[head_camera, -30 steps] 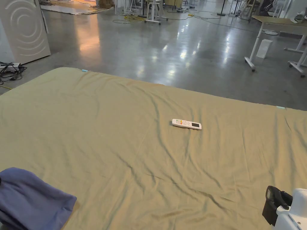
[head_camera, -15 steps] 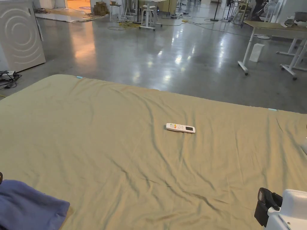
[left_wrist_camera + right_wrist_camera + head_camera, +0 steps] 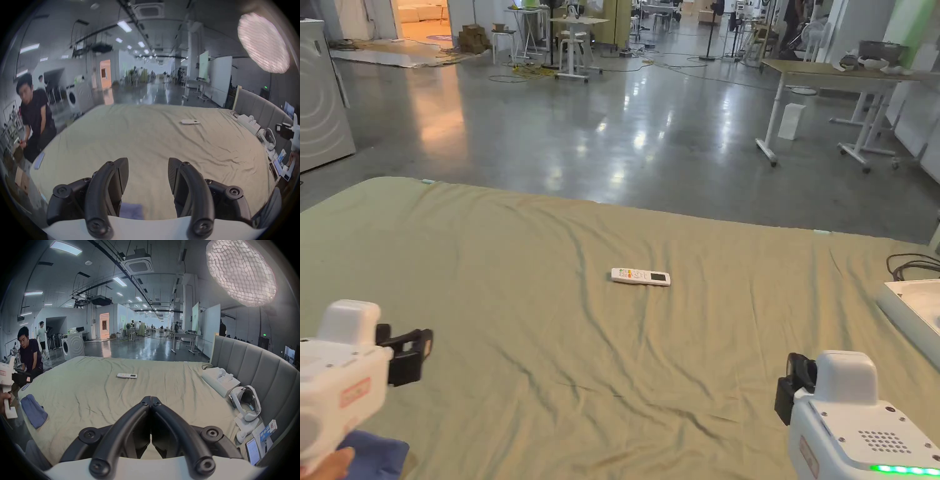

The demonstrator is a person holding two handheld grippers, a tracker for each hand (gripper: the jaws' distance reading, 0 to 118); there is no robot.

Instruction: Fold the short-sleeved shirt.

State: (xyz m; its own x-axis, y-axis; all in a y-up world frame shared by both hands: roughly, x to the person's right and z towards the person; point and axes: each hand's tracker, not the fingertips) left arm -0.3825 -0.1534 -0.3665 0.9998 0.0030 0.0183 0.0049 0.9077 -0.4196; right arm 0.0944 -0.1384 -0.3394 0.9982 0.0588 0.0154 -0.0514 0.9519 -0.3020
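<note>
Both tongs empty: our left gripper [image 3: 148,176] held with jaws spread, our right gripper [image 3: 151,404] with jaws pressed together on nothing. Shirt [image 3: 33,410]: blue, bunched at the near left edge of the bed [image 3: 562,262], just below the left gripper. Remote [image 3: 640,277]: mid-bed, well apart. Step, we judge: folding not yet begun. Next: take hold of the shirt and spread it flat.

- The bed sheet [image 3: 562,250] is soft green cloth, matt and full of little wrinkles.
- The shirt [image 3: 34,411] is soft blue cloth, not shiny.
- The remote [image 3: 640,277] is smooth white plastic.
- The left gripper [image 3: 148,175] has matt black plastic fingers [image 3: 121,177] and a smooth white plastic body.
- The floor [image 3: 650,125] is hard, grey and very shiny.
- The headboard [image 3: 253,363] is grey padded cloth.
</note>
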